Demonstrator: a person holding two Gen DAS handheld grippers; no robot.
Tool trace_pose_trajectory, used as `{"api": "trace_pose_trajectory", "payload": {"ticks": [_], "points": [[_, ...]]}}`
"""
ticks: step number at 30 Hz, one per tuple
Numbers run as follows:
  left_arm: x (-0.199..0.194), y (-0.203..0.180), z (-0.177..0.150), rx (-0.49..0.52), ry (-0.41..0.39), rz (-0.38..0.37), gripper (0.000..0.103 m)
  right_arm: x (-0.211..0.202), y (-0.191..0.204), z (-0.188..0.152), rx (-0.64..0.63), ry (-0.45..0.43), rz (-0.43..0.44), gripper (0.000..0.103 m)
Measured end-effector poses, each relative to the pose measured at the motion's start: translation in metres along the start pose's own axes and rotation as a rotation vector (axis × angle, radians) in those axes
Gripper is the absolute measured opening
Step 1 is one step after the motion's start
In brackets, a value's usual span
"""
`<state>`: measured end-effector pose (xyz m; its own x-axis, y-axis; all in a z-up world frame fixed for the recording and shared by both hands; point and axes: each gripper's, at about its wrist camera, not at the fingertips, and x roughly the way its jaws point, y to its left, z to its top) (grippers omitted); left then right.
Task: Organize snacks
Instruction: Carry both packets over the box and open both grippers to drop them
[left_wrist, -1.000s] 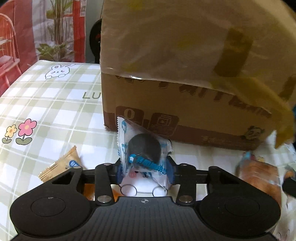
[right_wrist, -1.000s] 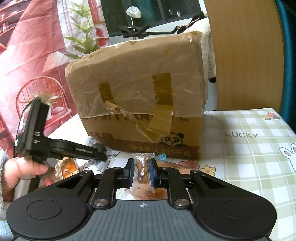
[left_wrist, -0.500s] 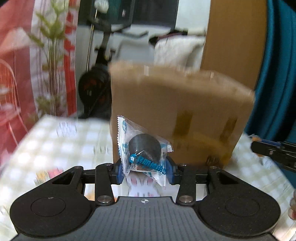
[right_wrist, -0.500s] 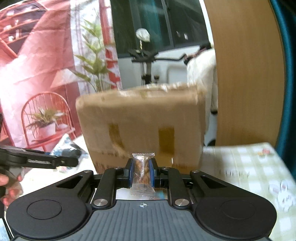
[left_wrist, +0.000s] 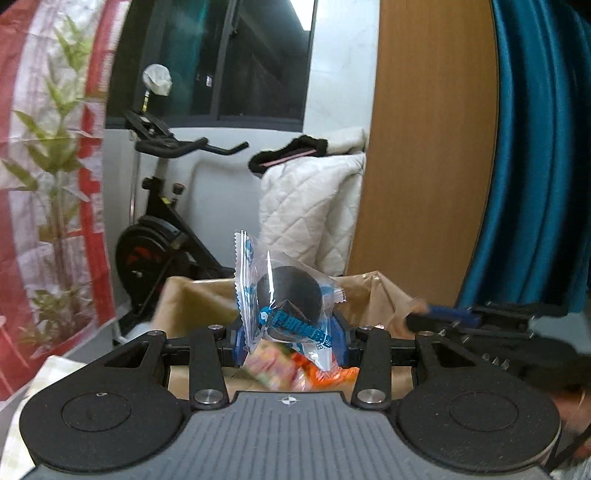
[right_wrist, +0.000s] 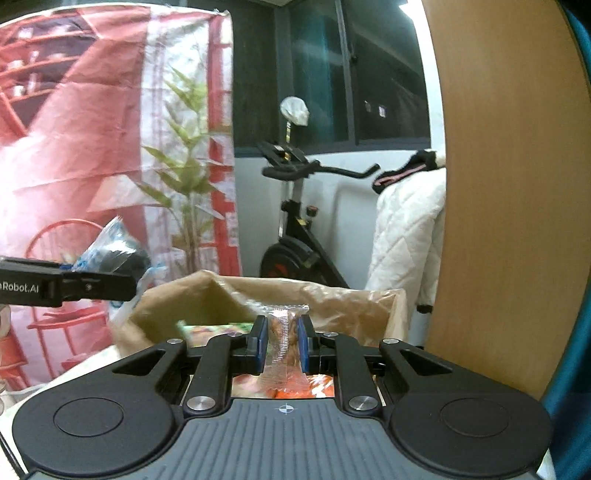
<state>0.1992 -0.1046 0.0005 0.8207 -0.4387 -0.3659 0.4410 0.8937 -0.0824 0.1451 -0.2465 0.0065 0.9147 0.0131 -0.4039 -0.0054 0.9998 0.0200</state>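
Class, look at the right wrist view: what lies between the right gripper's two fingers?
A clear-wrapped brown snack, upright, pinched between the blue fingers of the right gripper, above the open cardboard box.

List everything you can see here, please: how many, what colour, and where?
dark round snack: one, black in a clear and blue wrapper, held in the left gripper
brown snack: one, in a clear wrapper, held in the right gripper
cardboard box: one, brown, open, just beyond both grippers
packets in the box: several, orange and green, blurred
exercise bike: one, black, behind the box
quilted coat: one, white, beside the wooden panel
wooden panel: one, light brown, right
curtain: one, teal, far right
red backdrop: one, left
left gripper: black, blue pads
right gripper: black, blue pads
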Motion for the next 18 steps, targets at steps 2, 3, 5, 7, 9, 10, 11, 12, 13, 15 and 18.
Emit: {"api": "trace_pose_trajectory", "payload": {"ticks": [2, 3, 5, 7, 9, 10, 11, 12, 13, 15, 18], "points": [[0.023, -0.003, 0.007, 0.002, 0.019, -0.012, 0.045, 0.013, -0.003, -0.002, -0.006, 0.029, -0.01, 0.016], [0.034, -0.005, 0.009, 0.001, 0.032, -0.017, 0.045, 0.018, -0.005, -0.003, -0.01, 0.041, -0.018, 0.016], [0.051, -0.007, 0.011, -0.002, 0.062, -0.031, 0.048, 0.026, -0.004, -0.008, -0.011, 0.058, -0.032, 0.016], [0.068, -0.008, 0.011, -0.011, 0.095, -0.047, 0.055, 0.029, -0.007, -0.012, 0.003, 0.071, -0.034, 0.02], [0.078, 0.001, 0.011, -0.024, 0.096, -0.038, 0.065, 0.028, -0.008, -0.016, 0.008, 0.069, -0.035, 0.03], [0.08, 0.001, 0.01, -0.025, 0.091, -0.03, 0.068, 0.026, -0.009, -0.018, 0.009, 0.066, -0.031, 0.032], [0.076, 0.002, 0.008, -0.024, 0.089, -0.026, 0.068, 0.022, -0.009, -0.019, 0.011, 0.063, -0.028, 0.032], [0.074, 0.003, 0.007, -0.019, 0.091, -0.026, 0.068, 0.019, -0.01, -0.02, 0.015, 0.06, -0.024, 0.033], [0.071, 0.004, 0.006, -0.014, 0.092, -0.024, 0.068, 0.015, -0.011, -0.02, 0.02, 0.053, -0.021, 0.033], [0.061, 0.007, 0.005, -0.013, 0.091, -0.007, 0.068, 0.006, -0.011, -0.019, 0.034, 0.042, -0.014, 0.033], [0.035, 0.017, 0.0, -0.021, 0.092, 0.022, 0.068, -0.011, -0.012, -0.018, 0.065, 0.018, 0.006, 0.036]]}}
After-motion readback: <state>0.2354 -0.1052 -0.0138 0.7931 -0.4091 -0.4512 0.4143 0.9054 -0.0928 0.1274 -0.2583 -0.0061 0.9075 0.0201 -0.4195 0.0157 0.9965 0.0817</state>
